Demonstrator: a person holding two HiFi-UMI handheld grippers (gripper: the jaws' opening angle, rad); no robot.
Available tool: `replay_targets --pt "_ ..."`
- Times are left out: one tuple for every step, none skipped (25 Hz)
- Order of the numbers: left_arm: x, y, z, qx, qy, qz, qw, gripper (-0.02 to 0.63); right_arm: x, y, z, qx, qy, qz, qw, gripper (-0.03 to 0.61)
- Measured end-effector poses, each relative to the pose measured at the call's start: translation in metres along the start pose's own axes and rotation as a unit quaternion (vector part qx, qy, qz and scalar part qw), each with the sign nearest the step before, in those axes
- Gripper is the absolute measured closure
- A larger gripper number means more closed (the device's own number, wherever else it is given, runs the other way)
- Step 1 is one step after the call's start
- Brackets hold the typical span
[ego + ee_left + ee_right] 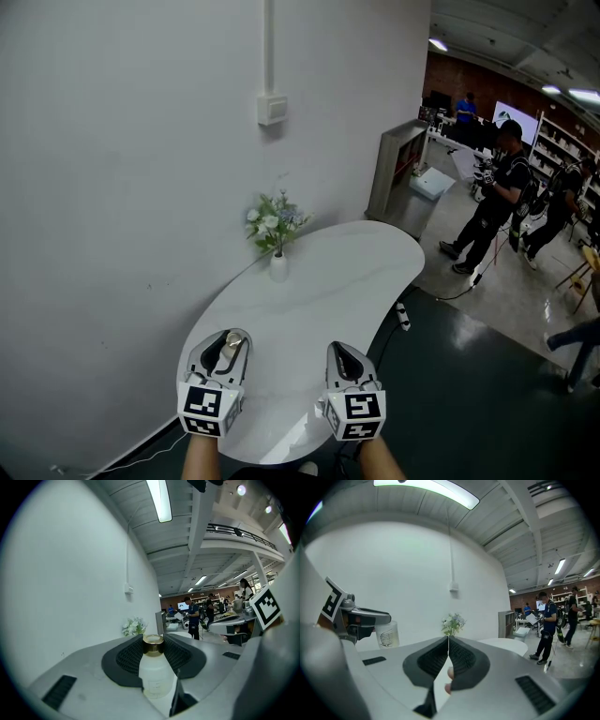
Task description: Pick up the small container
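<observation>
We hold the small container (153, 670), a translucent bottle with a gold cap, upright between the pads of the left gripper (228, 339). Its jaws are clamped on the bottle from both sides. The container is over the near left part of the white table (319, 281). The right gripper (448, 641) hovers beside it, apart, jaws pressed together with nothing between them. A vase of flowers (277, 234) stands at the table's far edge, near the white wall (122, 141).
</observation>
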State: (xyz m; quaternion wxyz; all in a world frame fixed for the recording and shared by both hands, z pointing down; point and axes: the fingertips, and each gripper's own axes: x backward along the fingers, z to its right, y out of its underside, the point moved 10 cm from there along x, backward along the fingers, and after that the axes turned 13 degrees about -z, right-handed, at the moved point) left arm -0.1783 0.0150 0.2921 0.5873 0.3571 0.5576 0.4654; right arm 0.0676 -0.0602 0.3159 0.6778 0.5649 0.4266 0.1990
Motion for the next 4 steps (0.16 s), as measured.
replay_targets --pt "0.0001 0.0004 0.001 0.0 0.0 0.0 1.0 0.476 0.0006 0.0005 0.0006 0.0 0.0 0.0 1.0 0.512" --pt "0.0003 0.0008 0.002 0.001 0.0 0.0 1.0 0.476 0.0012 0.0009 0.0012 0.001 -0.001 0.0 1.0 0.512" --pt "0.0005 0.001 0.003 0.001 -0.001 0.0 1.0 0.476 0.002 0.0011 0.002 0.001 -0.001 0.001 1.0 0.512" --pt "0.0007 0.0013 0.004 0.001 -0.001 0.0 1.0 0.476 0.0027 0.0014 0.0027 0.002 -0.001 0.001 1.0 0.512"
